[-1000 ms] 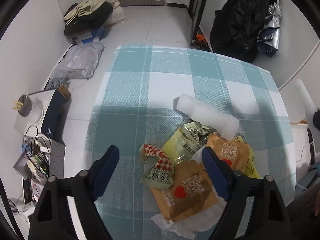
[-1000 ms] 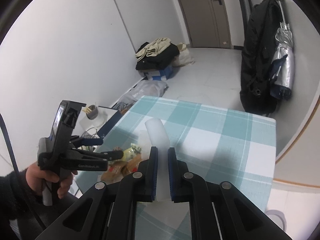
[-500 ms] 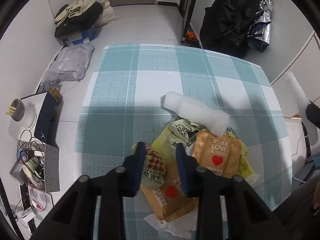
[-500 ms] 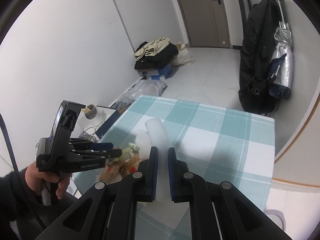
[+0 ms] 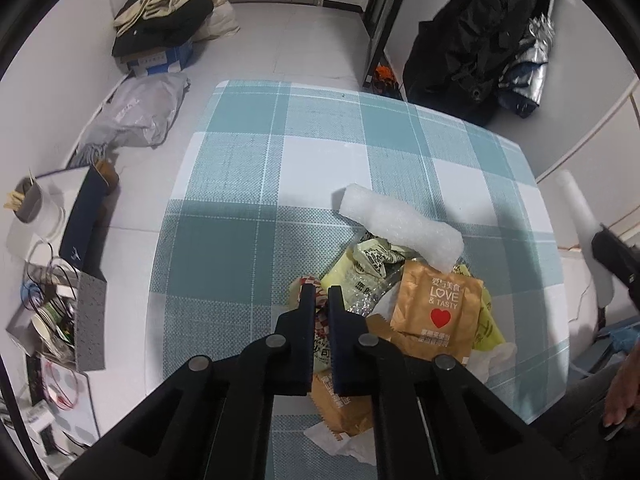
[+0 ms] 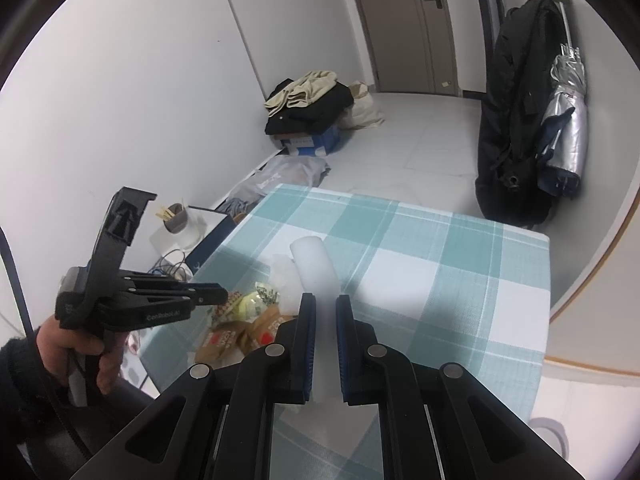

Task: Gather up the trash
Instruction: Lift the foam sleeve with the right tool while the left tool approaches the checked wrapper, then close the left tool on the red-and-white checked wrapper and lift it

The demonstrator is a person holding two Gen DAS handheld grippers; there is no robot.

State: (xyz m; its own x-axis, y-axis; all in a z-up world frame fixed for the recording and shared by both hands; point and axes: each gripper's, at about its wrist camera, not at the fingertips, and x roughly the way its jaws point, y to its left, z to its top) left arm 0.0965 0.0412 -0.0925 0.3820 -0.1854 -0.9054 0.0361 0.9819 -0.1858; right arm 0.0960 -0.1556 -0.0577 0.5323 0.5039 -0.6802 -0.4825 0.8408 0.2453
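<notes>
A heap of trash lies on the checked table (image 5: 280, 160): a red-and-white checked wrapper (image 5: 306, 282), a yellow wrapper (image 5: 348, 276), an orange "LOVE & TASTY" packet (image 5: 436, 304) and a white foam roll (image 5: 400, 224). My left gripper (image 5: 321, 298) points steeply down into the heap, its jaws shut on the checked wrapper. From the right wrist view, the left gripper (image 6: 222, 296) hovers over the heap's left side. My right gripper (image 6: 322, 302) is shut on a second white foam roll (image 6: 314, 264), held in the air above the table.
On the floor past the table are clothes piled on a blue box (image 5: 160, 32), a grey plastic bag (image 5: 136, 116) and a black coat with a silver umbrella (image 5: 476, 40). Boxes, cables and a cup (image 5: 28, 200) crowd the floor left of the table.
The left gripper's jaws went from wide open around the heap to shut on the checked wrapper. The right gripper and its foam roll stayed still.
</notes>
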